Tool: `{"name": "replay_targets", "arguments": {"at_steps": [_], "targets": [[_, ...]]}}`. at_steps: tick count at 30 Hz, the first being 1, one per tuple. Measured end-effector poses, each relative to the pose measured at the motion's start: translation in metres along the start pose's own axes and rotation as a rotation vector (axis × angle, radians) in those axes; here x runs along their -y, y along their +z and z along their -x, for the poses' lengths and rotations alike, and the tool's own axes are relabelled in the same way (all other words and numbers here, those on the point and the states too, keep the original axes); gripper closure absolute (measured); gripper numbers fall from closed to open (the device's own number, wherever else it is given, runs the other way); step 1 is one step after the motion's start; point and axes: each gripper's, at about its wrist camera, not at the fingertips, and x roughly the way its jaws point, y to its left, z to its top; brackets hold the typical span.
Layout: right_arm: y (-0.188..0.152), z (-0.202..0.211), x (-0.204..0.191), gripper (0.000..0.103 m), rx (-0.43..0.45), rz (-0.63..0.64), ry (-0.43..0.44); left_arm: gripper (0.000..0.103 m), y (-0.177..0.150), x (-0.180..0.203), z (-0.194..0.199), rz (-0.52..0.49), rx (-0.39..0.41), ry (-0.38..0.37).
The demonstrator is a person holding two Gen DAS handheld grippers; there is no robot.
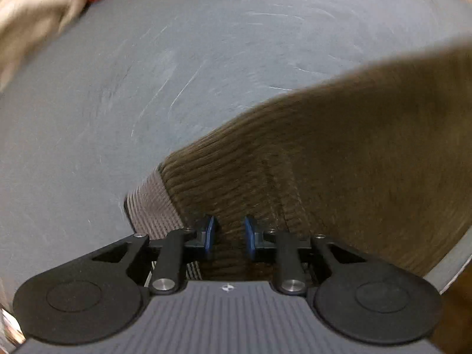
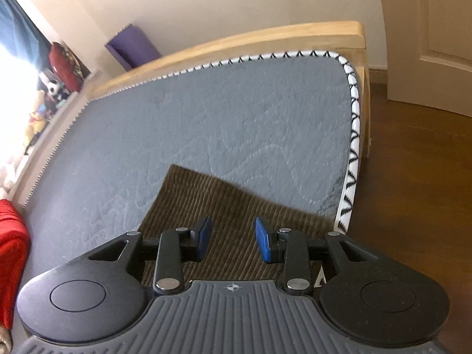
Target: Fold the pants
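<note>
Pants [image 1: 339, 153] lie on the bed [image 2: 206, 124], by its near corner. Left gripper [image 1: 227, 237] seems clamped on their edge; right gripper [image 2: 233, 240] hovers above, jaws apart. Mid-fold, probably: carry that edge across next.

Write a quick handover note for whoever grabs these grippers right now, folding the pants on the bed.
Left gripper: pads set apart around a bunched fold of the brown corduroy pants; firm grip cannot be confirmed, the view is motion-blurred.
Right gripper: open, empty, over the pants near the corner of the mattress.
Pants lie on the grey mattress, with a paler lining showing at one edge.
Done: a fold looks under way, not finished.
Left: complete the fold, flatten it, release.
A red cloth sits at the mattress edge, apart from the pants.
</note>
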Motion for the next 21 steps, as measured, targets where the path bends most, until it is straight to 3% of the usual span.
{"name": "replay_targets", "arguments": {"at_steps": [2,4,6,9,11,14,16,18,21], "targets": [[0.003,0.003,0.009,0.068,-0.004,0.012,0.006,0.075,0.004,0.014,0.018,-0.031,0.036,0.029],[0.007,0.004,0.018,0.066,-0.019,0.004,0.008,0.073,0.011,0.022,0.047,-0.002,0.135,-0.020],[0.008,0.000,0.031,0.060,-0.046,-0.015,-0.004,0.063,0.024,0.026,0.078,0.048,0.224,-0.075],[0.005,-0.013,0.049,0.057,-0.115,-0.043,-0.036,0.058,0.050,0.040,0.129,0.094,0.346,-0.092],[0.004,-0.021,0.060,0.057,-0.146,-0.045,-0.063,0.050,0.053,0.056,0.159,0.099,0.434,-0.120],[0.004,-0.027,0.071,0.056,-0.137,-0.033,-0.083,0.046,0.046,0.091,0.180,0.103,0.541,-0.195],[0.005,-0.030,0.076,0.054,-0.124,-0.040,-0.080,0.046,0.038,0.112,0.173,0.118,0.575,-0.211],[0.007,-0.033,0.083,0.053,-0.103,-0.073,-0.045,0.046,0.038,0.131,0.155,0.115,0.502,-0.202],[0.012,-0.037,0.085,0.052,-0.082,-0.109,0.015,0.046,0.044,0.151,0.138,0.013,0.520,-0.160]]}}
